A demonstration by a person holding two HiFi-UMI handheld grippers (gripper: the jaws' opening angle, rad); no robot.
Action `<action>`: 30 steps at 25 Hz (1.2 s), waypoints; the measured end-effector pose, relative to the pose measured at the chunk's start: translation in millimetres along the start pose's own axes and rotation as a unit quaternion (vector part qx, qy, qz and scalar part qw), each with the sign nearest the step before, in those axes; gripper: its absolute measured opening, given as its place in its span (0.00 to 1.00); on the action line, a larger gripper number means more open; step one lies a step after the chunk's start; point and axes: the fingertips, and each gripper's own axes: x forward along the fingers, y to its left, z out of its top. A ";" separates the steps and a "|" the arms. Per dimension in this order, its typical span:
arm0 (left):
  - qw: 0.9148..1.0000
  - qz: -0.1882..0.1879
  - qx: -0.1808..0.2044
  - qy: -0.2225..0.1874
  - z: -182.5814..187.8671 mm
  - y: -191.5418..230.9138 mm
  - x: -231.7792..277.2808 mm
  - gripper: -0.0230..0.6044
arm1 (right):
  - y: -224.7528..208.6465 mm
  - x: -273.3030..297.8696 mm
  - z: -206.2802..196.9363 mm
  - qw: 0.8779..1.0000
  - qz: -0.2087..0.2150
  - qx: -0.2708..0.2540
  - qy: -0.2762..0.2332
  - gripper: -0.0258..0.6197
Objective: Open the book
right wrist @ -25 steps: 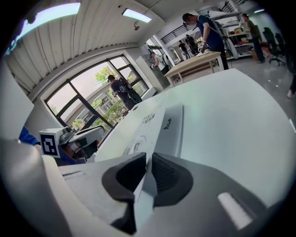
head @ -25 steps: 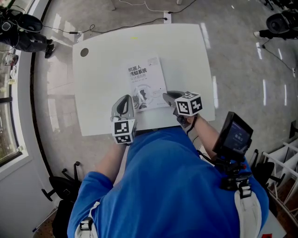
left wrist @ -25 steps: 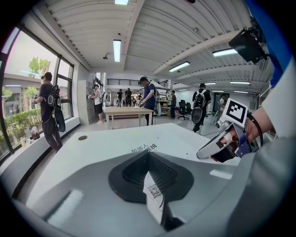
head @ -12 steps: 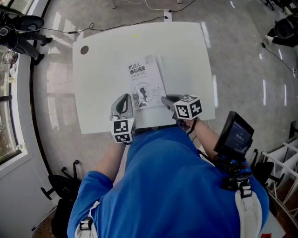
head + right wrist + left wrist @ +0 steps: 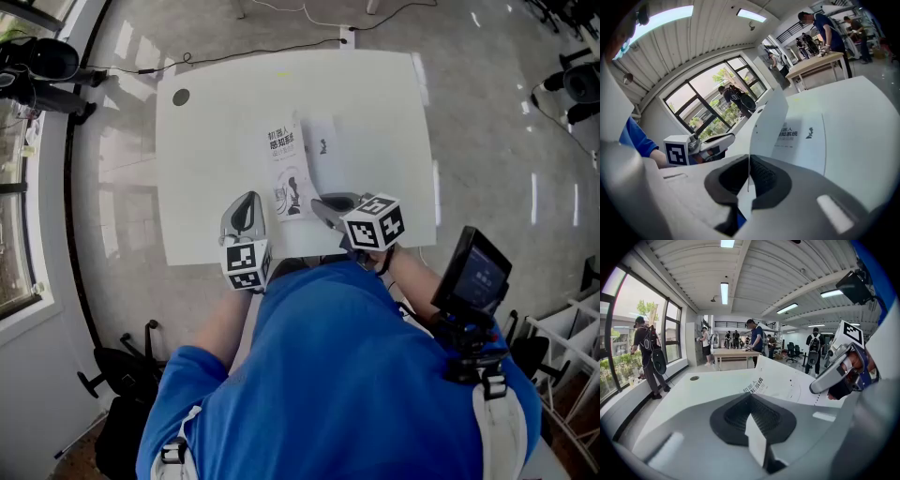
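A thin white book [image 5: 286,173] with black print lies mid-table on the white table [image 5: 216,131]. Its front cover [image 5: 771,117] stands lifted on edge, and the white title page [image 5: 801,136] shows beneath it. My right gripper [image 5: 317,204] is shut on the cover's lower edge, which runs as a thin sheet between the pads [image 5: 749,176]. My left gripper [image 5: 248,202] is shut with nothing in it, by the book's near left corner. In the left gripper view the raised cover [image 5: 778,378] stands just past my left gripper [image 5: 752,416], with the right gripper [image 5: 829,376] holding it.
A round cable hole [image 5: 181,97] sits at the table's far left corner. The table's near edge is right at my body. A black device [image 5: 478,272] hangs at my right side. A window wall lies left; people [image 5: 754,341] stand at a far table.
The right gripper has risen and swung left with the cover in it. The cover has gone from flat to standing on edge, baring the title page. The left gripper has stayed put.
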 end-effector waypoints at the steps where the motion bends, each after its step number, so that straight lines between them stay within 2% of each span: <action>1: 1.000 0.003 0.000 0.000 0.3 2.1 -1.2 0.04 | 5.3 2.5 3.3 1.000 0.007 -0.007 0.000 0.05; 10: 0.999 0.041 -0.006 -0.011 13.1 34.6 -26.6 0.04 | 64.2 31.1 26.3 0.996 0.066 -0.053 0.010 0.05; 14: 0.998 0.063 -0.013 -0.012 14.3 41.9 -45.7 0.04 | 82.5 36.6 31.0 0.994 0.080 -0.071 0.018 0.05; 22: 0.996 0.083 -0.030 -0.005 -14.1 132.1 -70.6 0.04 | 110.7 131.6 27.4 0.992 0.067 -0.079 0.070 0.05; 30: 0.996 0.079 -0.036 0.007 -40.4 180.4 -85.9 0.04 | 109.3 204.4 4.5 0.984 0.022 -0.105 0.139 0.06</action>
